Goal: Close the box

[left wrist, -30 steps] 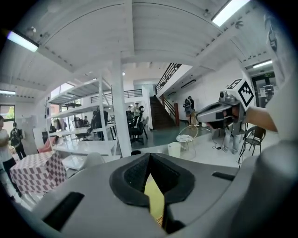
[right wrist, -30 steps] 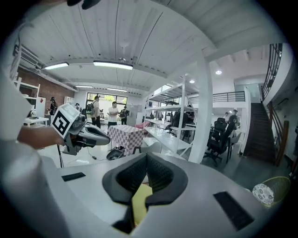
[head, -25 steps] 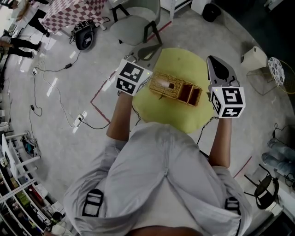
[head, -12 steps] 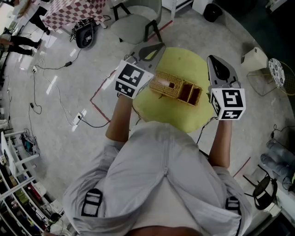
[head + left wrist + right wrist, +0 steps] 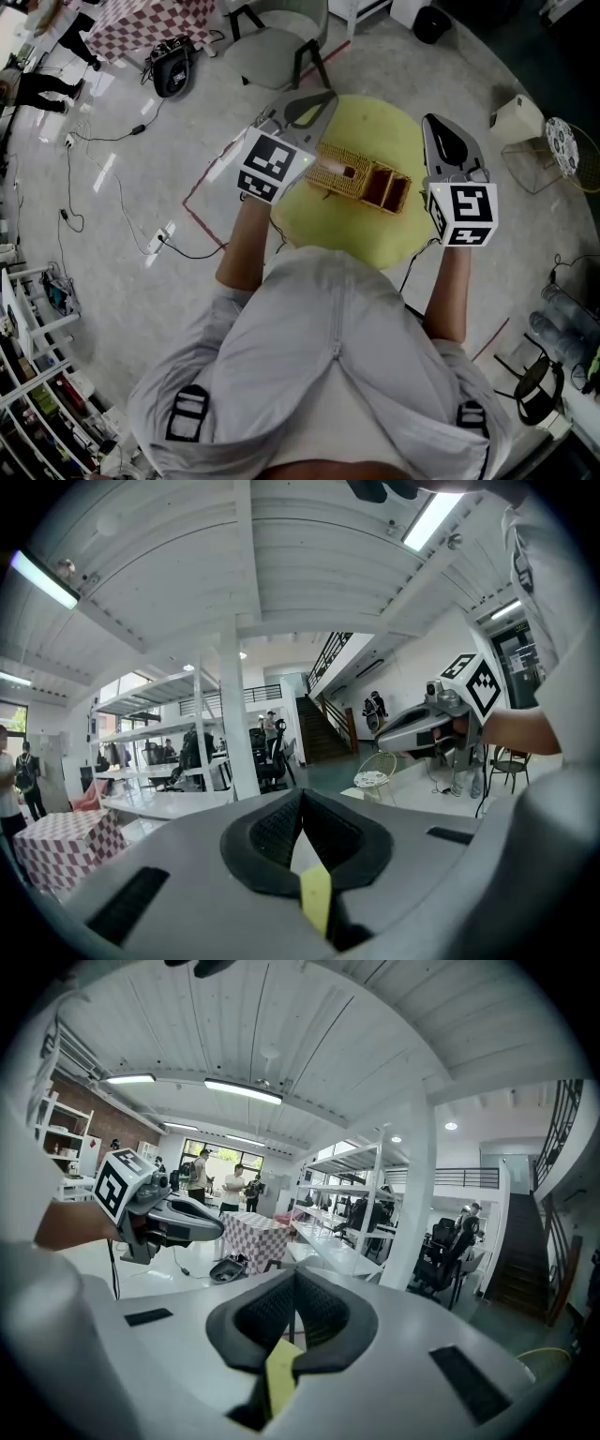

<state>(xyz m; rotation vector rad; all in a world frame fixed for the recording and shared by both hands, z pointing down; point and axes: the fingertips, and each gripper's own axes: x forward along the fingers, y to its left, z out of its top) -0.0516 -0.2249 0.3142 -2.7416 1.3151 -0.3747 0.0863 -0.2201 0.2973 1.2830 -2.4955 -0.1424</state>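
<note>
A woven wicker box (image 5: 359, 180) lies on the round yellow table (image 5: 323, 220) in the head view. Its left half is covered by light wicker, and its right compartment (image 5: 385, 190) stands open and dark inside. My left gripper (image 5: 313, 101) hovers at the box's left end, shut and holding nothing. Just right of the box, my right gripper (image 5: 442, 128) is also shut and empty. Both are raised above the table and point at the room. In the left gripper view the left gripper (image 5: 300, 799) shows pads that meet; in the right gripper view the right gripper (image 5: 295, 1274) shows the same.
A grey chair (image 5: 277, 49) stands just behind the table. A black bag (image 5: 173, 71) and cables (image 5: 112, 187) lie on the floor to the left, near a checkered table (image 5: 150, 21). A white wire chair (image 5: 565, 141) is at the right. People stand far off.
My left gripper has drifted slightly right, closer to the box's left end. The right gripper and the box have stayed where they were.
</note>
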